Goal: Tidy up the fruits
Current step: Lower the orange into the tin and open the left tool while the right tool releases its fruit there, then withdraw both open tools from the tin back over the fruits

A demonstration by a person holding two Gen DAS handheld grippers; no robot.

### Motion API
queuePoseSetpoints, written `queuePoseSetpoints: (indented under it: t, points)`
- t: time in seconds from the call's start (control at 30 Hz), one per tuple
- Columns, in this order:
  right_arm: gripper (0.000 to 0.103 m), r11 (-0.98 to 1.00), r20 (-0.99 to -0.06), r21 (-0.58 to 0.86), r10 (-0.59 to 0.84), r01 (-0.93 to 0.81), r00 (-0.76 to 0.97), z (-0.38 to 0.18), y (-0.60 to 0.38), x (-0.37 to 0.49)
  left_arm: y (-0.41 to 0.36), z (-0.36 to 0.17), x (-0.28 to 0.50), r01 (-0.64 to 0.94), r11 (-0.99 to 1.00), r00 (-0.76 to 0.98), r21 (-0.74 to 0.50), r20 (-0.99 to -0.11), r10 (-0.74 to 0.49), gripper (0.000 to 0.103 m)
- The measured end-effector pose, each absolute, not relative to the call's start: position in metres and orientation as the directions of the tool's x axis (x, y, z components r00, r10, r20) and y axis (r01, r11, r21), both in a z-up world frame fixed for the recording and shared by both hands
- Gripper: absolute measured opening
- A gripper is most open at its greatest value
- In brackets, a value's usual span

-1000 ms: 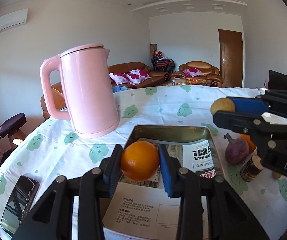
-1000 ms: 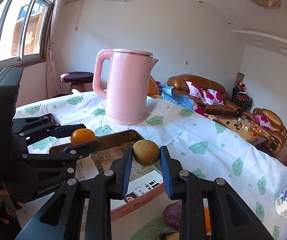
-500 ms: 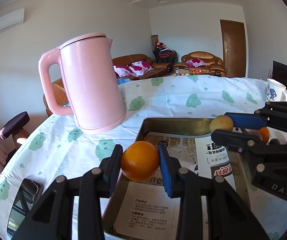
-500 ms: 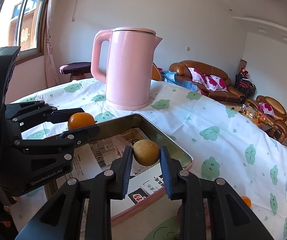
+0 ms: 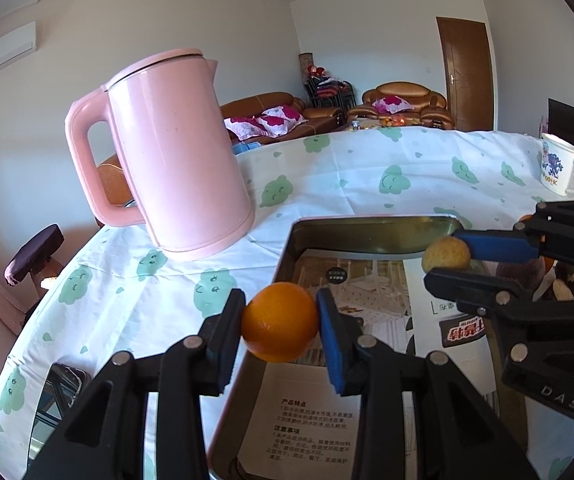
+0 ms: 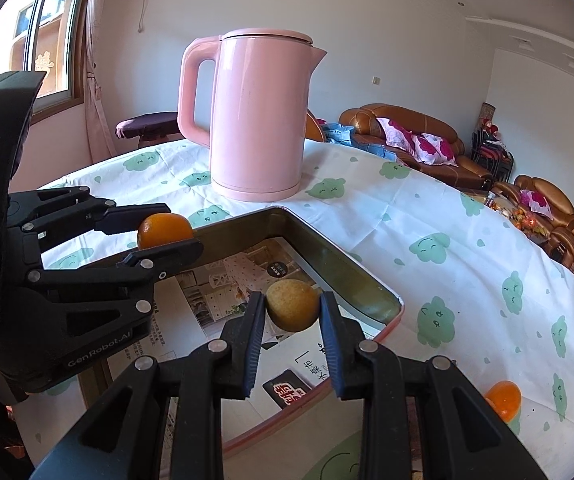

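Holding one fruit apiece, both grippers hang over the metal tray [image 5: 371, 232], which sits on the desk with printed paper lining its floor. The left gripper [image 5: 281, 328] is clamped on an orange [image 5: 279, 322], pads pressing its two sides; the fruit hangs at the tray's near-left rim, partly over the patterned cloth rather than squarely over the paper. The right gripper [image 6: 292, 312] pinches a smaller, rough yellow-brown fruit [image 6: 292, 310] above the paper, close to the tray's wall on that gripper's right.

The step in hand looks like setting both fruits down inside the tray. To do it well, the left gripper would first need to carry the orange further toward the tray's middle — released where it is, it could strike the rim and roll off across the cloth toward the pink kettle [image 5: 175, 152]. Each gripper should sink until its fruit is just above the paper before the pads part, since round fruit dropped from height will bounce and wander. Keeping the two well apart avoids one knocking the other. More fruit lies outside the tray, beyond the right gripper — among it an orange piece [image 6: 503, 398] near a mug [image 5: 559, 168].
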State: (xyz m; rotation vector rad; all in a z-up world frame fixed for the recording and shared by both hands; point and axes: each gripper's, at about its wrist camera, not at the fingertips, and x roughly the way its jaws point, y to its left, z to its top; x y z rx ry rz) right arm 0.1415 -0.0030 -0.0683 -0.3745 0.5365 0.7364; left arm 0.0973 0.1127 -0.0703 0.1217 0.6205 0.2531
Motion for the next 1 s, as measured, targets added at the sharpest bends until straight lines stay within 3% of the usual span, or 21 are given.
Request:
queuePoseSetpoints:
  t: [0.7, 0.73, 0.77, 0.83, 0.9, 1.0]
  points:
    - [0.030, 0.692, -0.620, -0.130, 0.502, -0.710, 0.603, -0.080, 0.004, 0.146, 0.110, -0.075, 0.105, -0.196, 0.952, 0.759, 0.236, -0.578, 0.299, 0.041]
    - [0.030, 0.694, -0.622, -0.131, 0.499, -0.708, 0.604, -0.081, 0.005, 0.146, 0.110, -0.074, 0.105, -0.195, 0.952, 0.761, 0.237, -0.575, 0.299, 0.042]
    - [0.030, 0.697, -0.624, -0.132, 0.494, -0.705, 0.606, -0.081, 0.004, 0.146, 0.110, -0.074, 0.104, -0.199, 0.950, 0.763, 0.239, -0.571, 0.303, 0.052]
    - [0.041, 0.703, -0.622, -0.129, 0.492, -0.699, 0.610, -0.081, 0.003, 0.146, 0.110, -0.071, 0.099, -0.219, 0.946, 0.775, 0.237, -0.547, 0.316, 0.073]
    - [0.052, 0.719, -0.607, -0.128, 0.487, -0.683, 0.627, -0.078, -0.002, 0.145, 0.110, -0.067, 0.092, -0.233, 0.945, 0.789, 0.229, -0.524, 0.321, 0.074]
    - [0.052, 0.732, -0.602, -0.113, 0.487, -0.672, 0.632, -0.074, -0.014, 0.140, 0.110, -0.062, 0.081, -0.225, 0.956, 0.809, 0.186, -0.512, 0.290, 0.074]
